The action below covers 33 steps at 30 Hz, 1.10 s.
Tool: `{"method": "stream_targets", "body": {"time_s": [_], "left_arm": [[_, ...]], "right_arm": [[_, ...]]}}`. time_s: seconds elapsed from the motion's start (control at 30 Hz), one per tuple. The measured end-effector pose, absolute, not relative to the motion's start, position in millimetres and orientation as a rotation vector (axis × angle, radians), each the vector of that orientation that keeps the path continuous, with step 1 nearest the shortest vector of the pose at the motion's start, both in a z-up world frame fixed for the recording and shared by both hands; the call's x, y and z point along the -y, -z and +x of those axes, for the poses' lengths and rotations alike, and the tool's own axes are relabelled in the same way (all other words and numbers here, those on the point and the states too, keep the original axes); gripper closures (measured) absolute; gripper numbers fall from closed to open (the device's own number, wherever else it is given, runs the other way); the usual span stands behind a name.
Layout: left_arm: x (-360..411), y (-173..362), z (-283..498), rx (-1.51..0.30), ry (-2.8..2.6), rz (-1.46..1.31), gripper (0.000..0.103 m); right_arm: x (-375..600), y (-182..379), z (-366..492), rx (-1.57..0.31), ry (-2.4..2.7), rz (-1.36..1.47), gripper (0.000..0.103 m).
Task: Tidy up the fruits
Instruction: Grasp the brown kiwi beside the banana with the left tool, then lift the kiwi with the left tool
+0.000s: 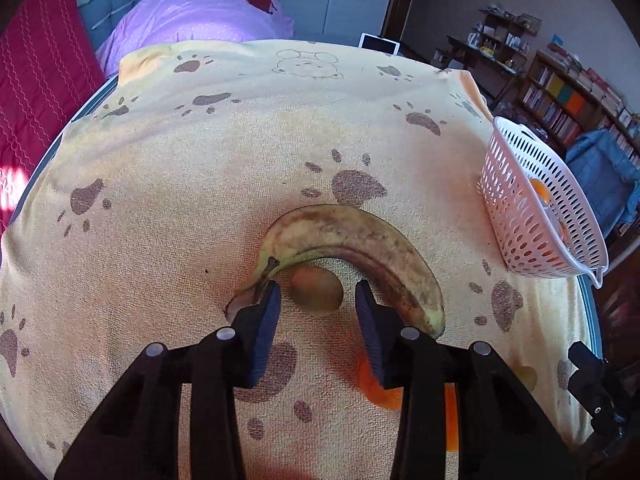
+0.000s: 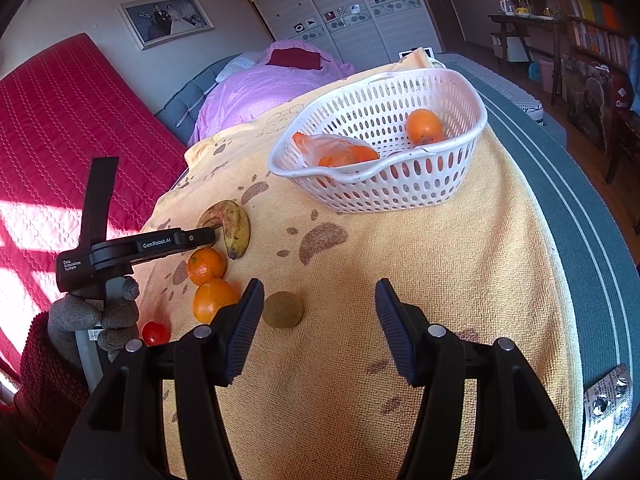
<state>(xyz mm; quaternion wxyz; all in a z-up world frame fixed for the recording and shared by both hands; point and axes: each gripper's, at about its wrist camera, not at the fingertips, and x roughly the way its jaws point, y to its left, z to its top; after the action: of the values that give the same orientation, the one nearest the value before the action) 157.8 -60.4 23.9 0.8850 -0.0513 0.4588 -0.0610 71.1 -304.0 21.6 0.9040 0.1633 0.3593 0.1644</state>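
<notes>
In the left wrist view my left gripper point(image 1: 316, 300) is open, its pads either side of a brown kiwi point(image 1: 316, 290) lying inside the curve of a spotted banana point(image 1: 352, 240). An orange point(image 1: 384, 392) lies under the gripper, partly hidden. In the right wrist view my right gripper point(image 2: 320, 300) is open and empty, just right of another kiwi point(image 2: 283, 310). Two oranges point(image 2: 207, 266) point(image 2: 212, 300), a small tomato point(image 2: 155, 333) and the banana point(image 2: 232, 224) lie left of it. The white basket point(image 2: 400, 188) holds an orange point(image 2: 424, 126) and a bagged orange fruit point(image 2: 340, 150).
Everything lies on a yellow paw-print towel point(image 2: 400, 280) over a bed. The basket point(image 1: 532, 216) stands near the towel's right edge in the left wrist view. A blister pack point(image 2: 608, 400) lies at the right. A red mattress point(image 2: 60, 120) leans at the left.
</notes>
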Motion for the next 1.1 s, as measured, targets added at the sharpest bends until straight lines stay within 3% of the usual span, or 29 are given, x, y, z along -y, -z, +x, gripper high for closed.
{"method": "stream_targets", "body": {"time_s": [0.17,0.27,0.7,1.0,1.1], "left_arm": [[58,-19,165,-0.958,0.125,-0.118,0.065],[57,-19,164,-0.956,0.124,-0.117,0.075],[47,-49,140,-0.864,0.159,-0.144,0.075],[37,-67,129,-0.81,0.191,-0.165,0.075],[35,-70,126,-0.8,0.197,-0.175,0.075]], "right_arm": [[303,-21,71,-0.743,-0.341,0.336,0.043],[302,-21,71,-0.746,-0.344,0.328,0.043],[278,-21,70,-0.777,-0.353,0.191,0.044],[239,-19,75,-0.835,-0.378,0.035,0.066],[236,-15,81,-0.862,-0.354,0.025,0.068]]}}
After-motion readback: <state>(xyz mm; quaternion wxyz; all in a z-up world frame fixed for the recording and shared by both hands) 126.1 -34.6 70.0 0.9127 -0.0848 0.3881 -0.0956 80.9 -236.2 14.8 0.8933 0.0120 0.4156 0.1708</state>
